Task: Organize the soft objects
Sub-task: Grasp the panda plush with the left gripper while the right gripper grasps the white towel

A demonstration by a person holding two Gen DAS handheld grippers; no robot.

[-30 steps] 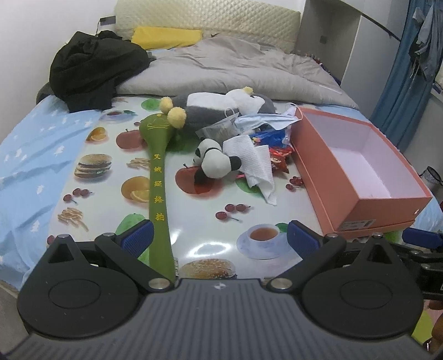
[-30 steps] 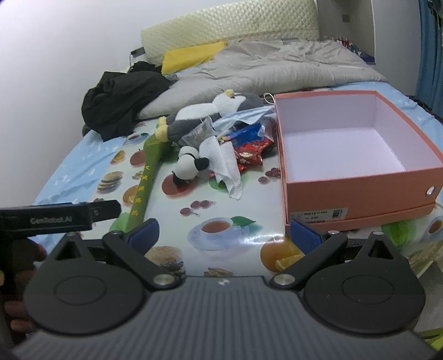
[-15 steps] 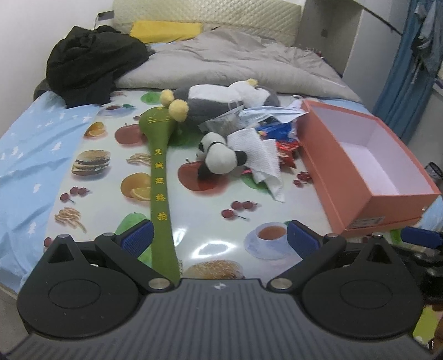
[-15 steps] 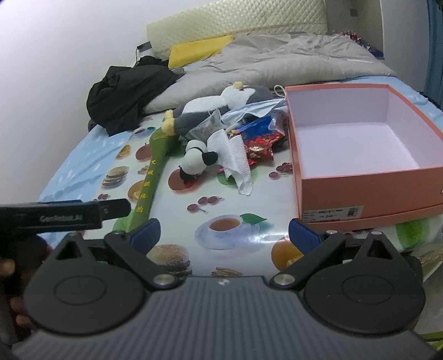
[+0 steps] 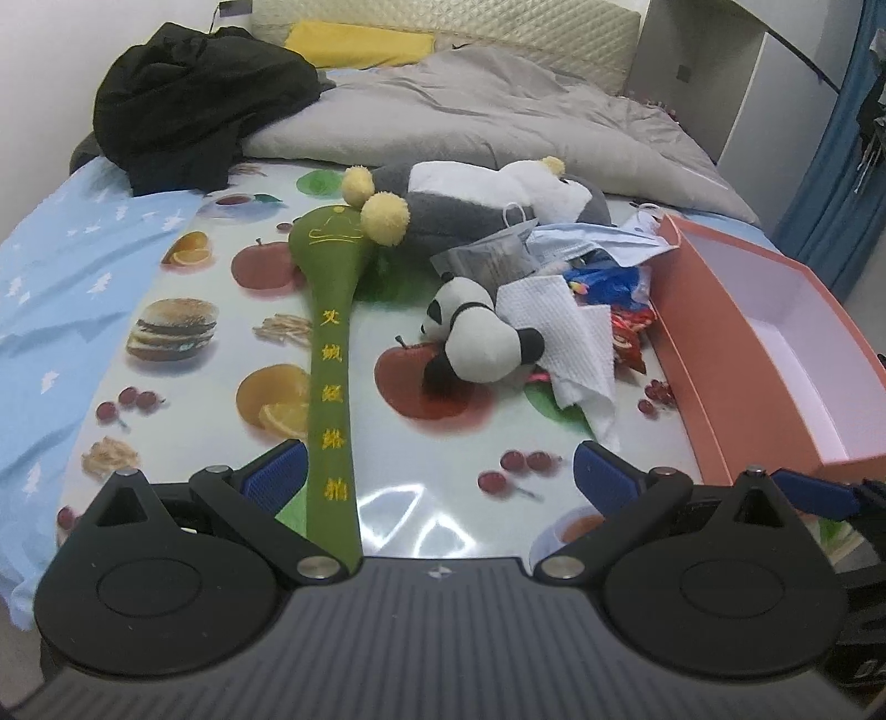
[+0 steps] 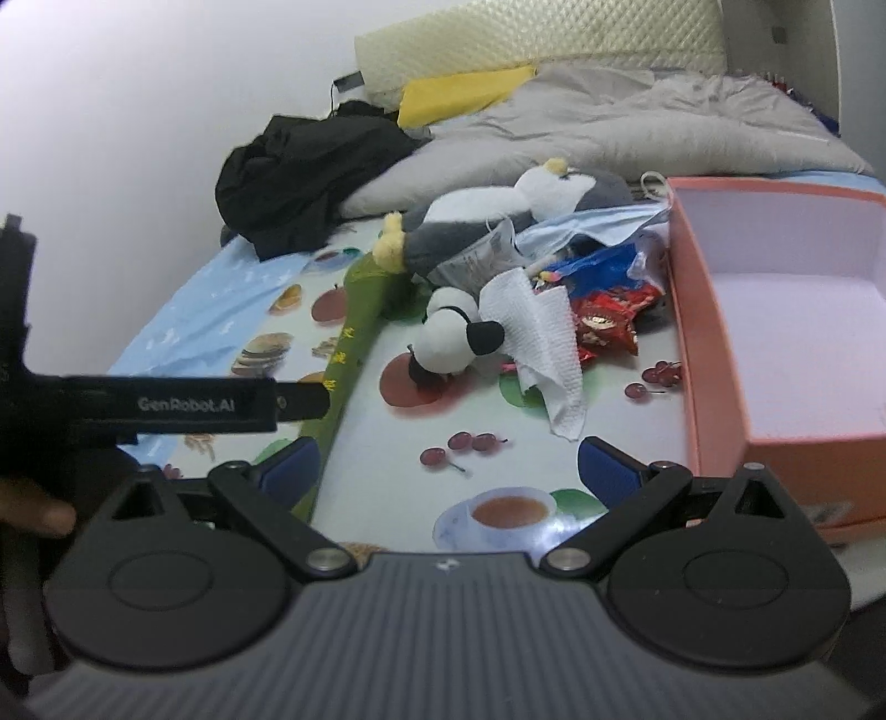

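Note:
A small panda plush (image 5: 476, 338) (image 6: 451, 340) lies on the fruit-print mat (image 5: 183, 399), with a white paper towel (image 5: 570, 343) (image 6: 545, 343) draped beside it. A long green fabric mallet (image 5: 332, 354) (image 6: 354, 332) lies to its left. A grey-and-white plush with yellow pompoms (image 5: 470, 199) (image 6: 498, 221) lies behind. An empty pink box (image 5: 775, 354) (image 6: 786, 310) stands at the right. My left gripper (image 5: 440, 479) is open and empty over the mat's near edge, the mallet handle by its left finger. My right gripper (image 6: 448, 465) is open and empty.
Snack wrappers (image 6: 603, 321), a blue packet (image 5: 603, 279) and a face mask (image 5: 587, 241) lie between the plush toys and the box. Black clothing (image 5: 194, 105), a grey quilt (image 5: 498, 111) and a yellow pillow (image 5: 354, 44) lie farther back. The left gripper's body (image 6: 166, 404) crosses the right wrist view.
Both grippers have moved forward toward the toys, which now look larger and nearer. Both stay open. Nothing on the mat has moved.

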